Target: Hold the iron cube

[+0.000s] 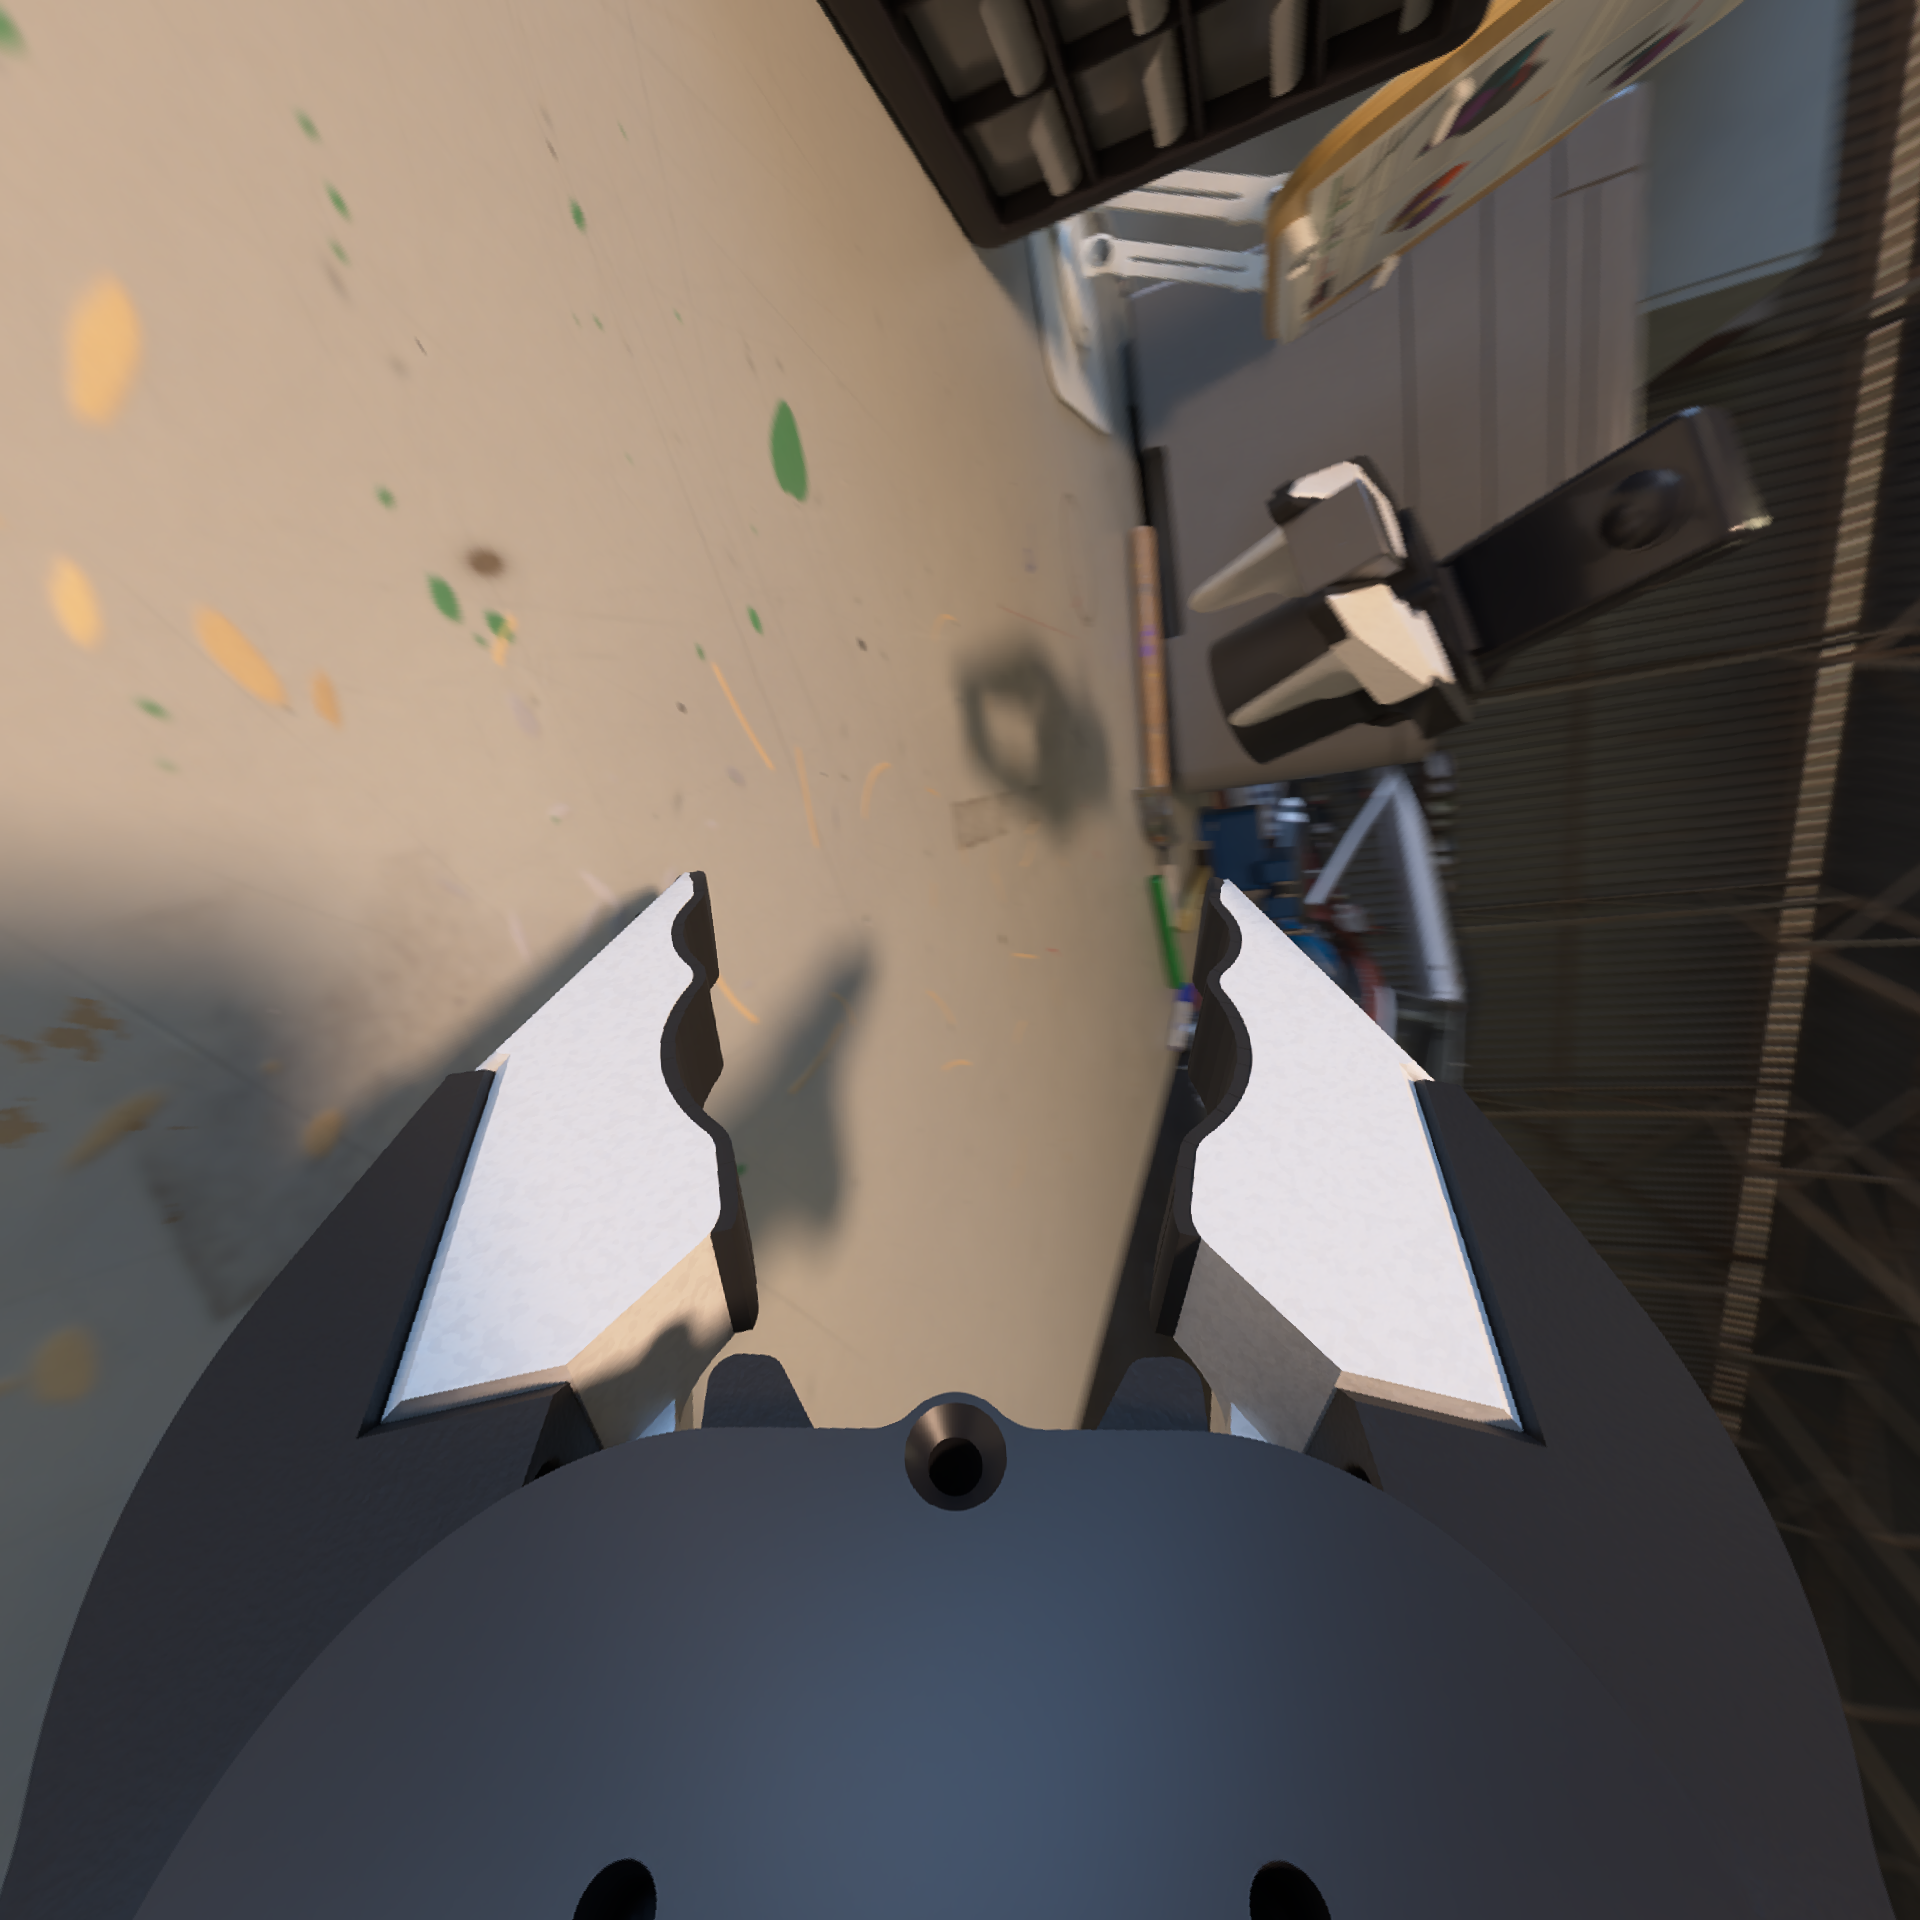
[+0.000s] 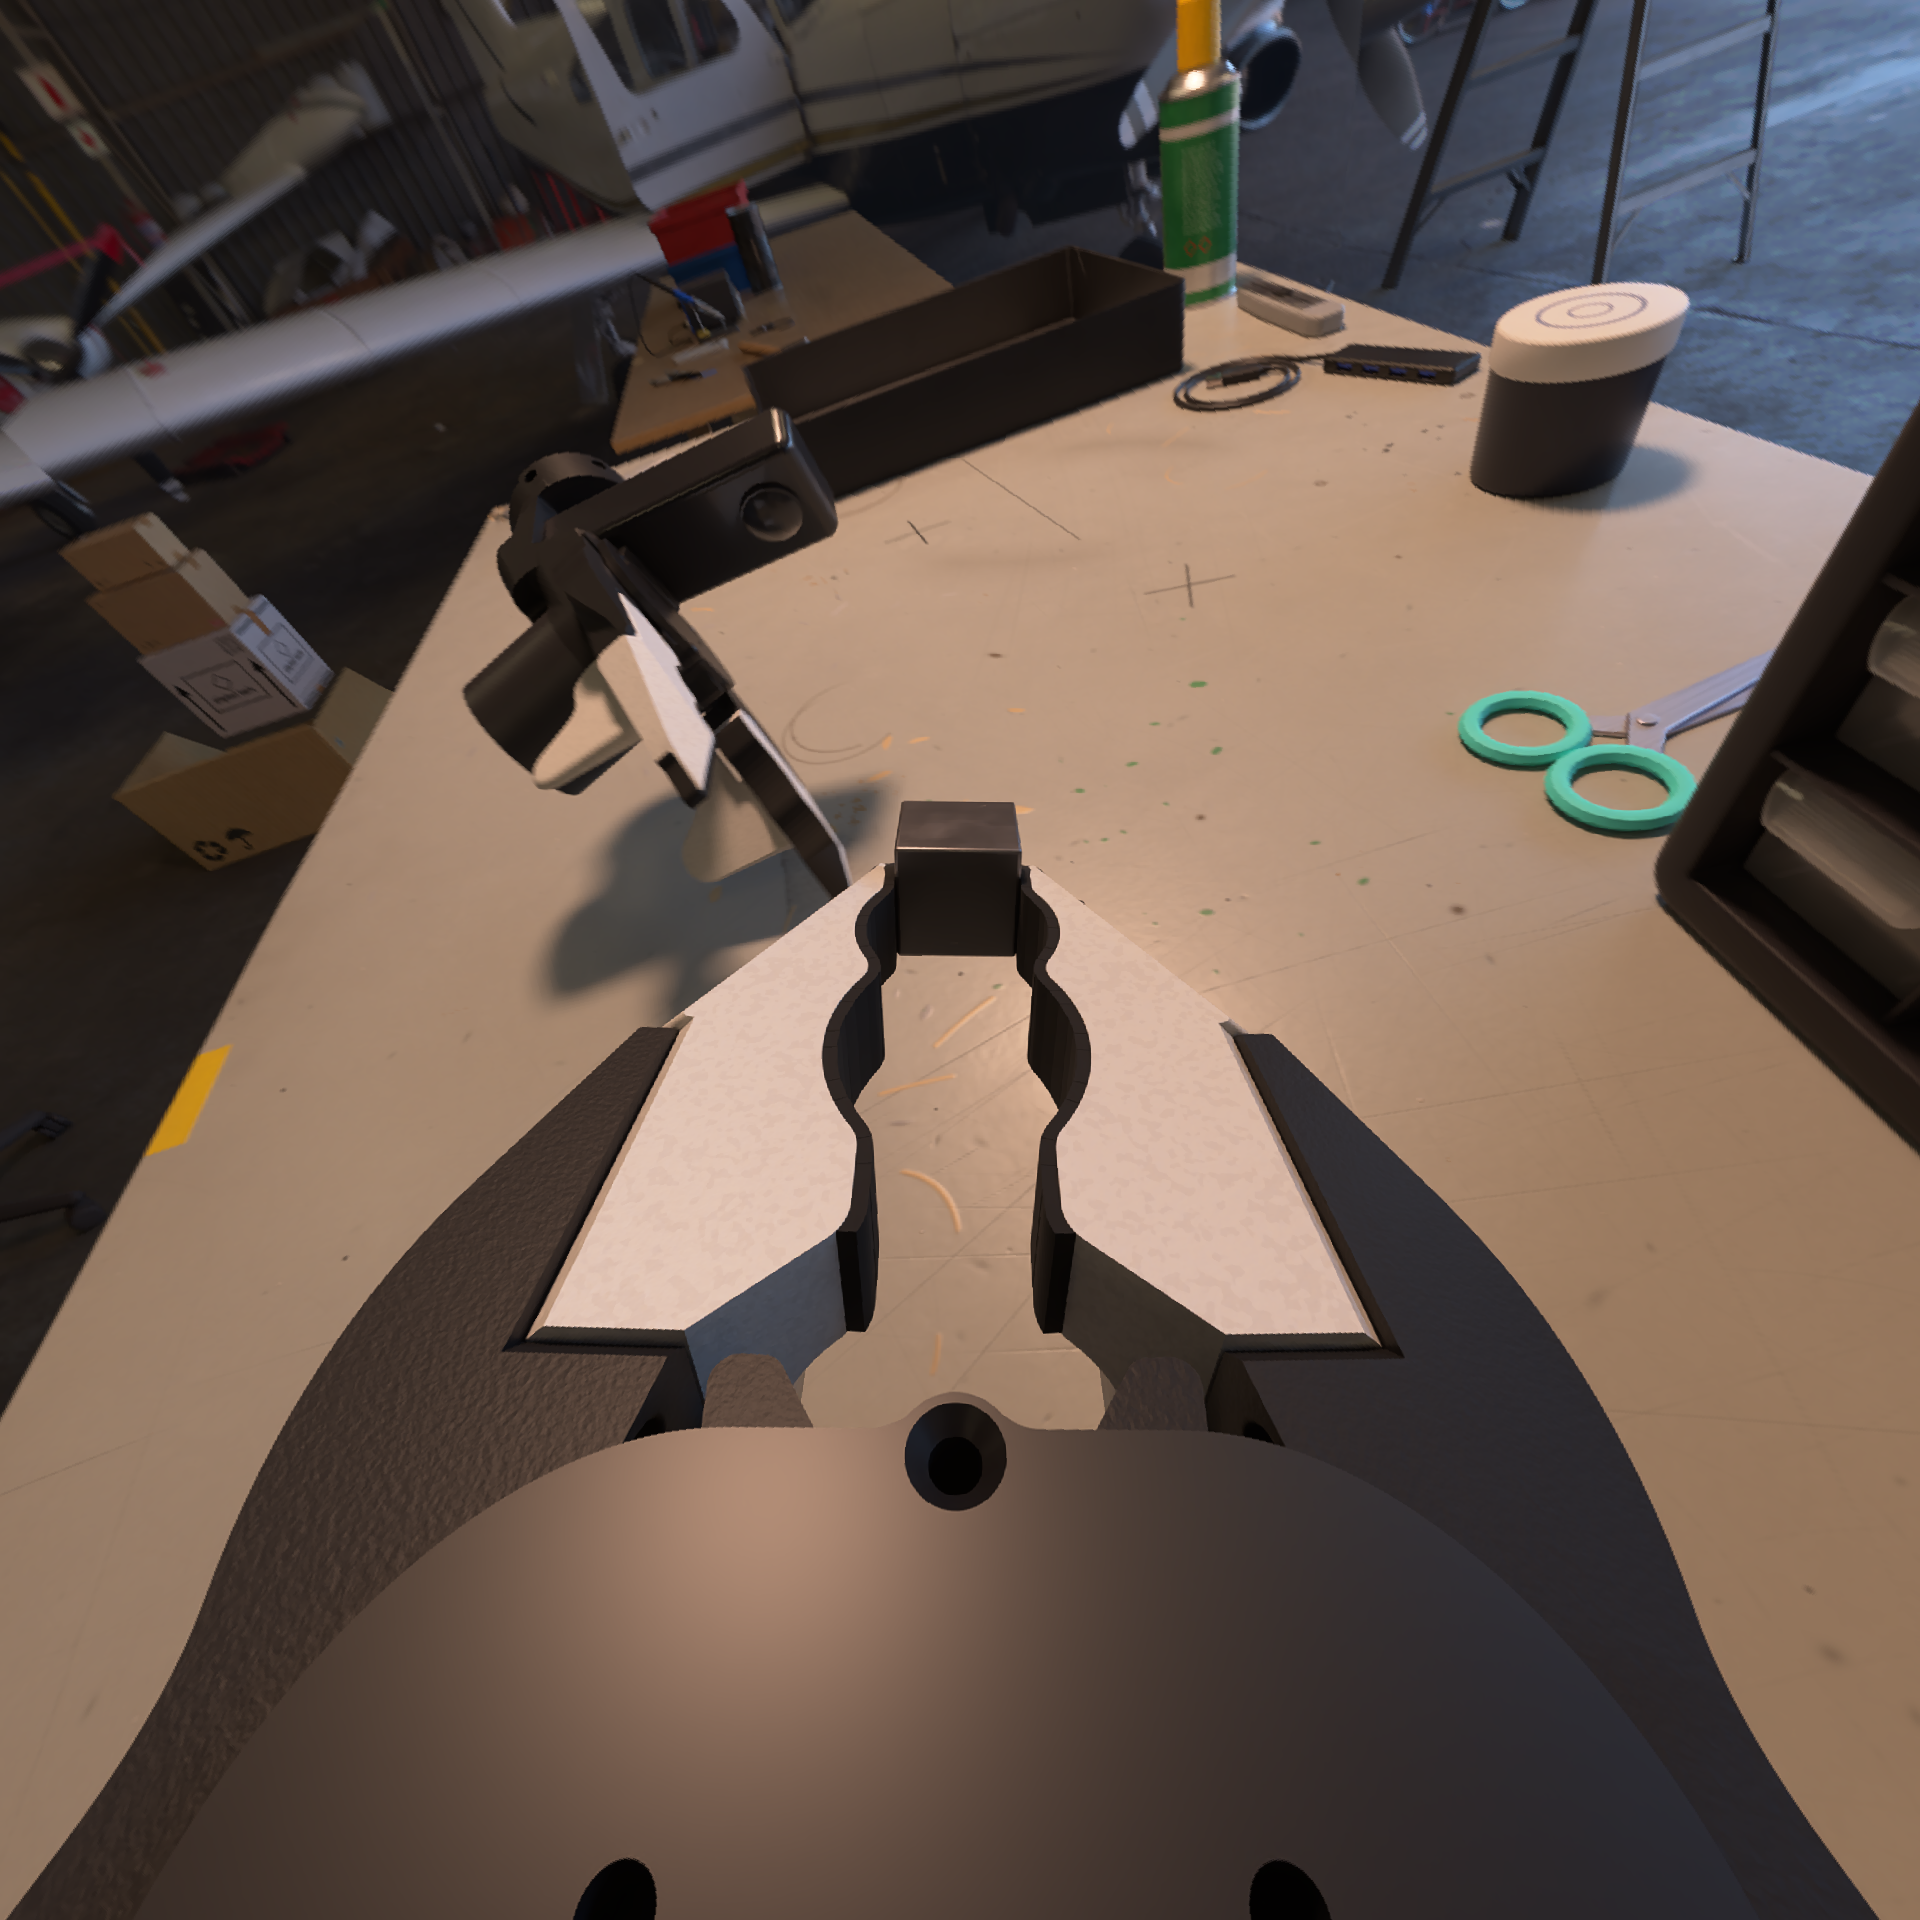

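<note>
Right across both views spreads the big tan table (image 2: 1299,935), dotted with green and orange paint spots. Next in size, the right gripper (image 2: 956,883) fills the bottom middle of its view, and its two fingers are squeezed onto the iron cube (image 2: 956,868), which sits between the tips, lifted off the table. At left centre of that view hangs the left gripper (image 2: 774,821), tilted down, its fingers spread wide with nothing between them. Smaller, the green-handled scissors (image 2: 1579,753) lie at the right edge.
</note>
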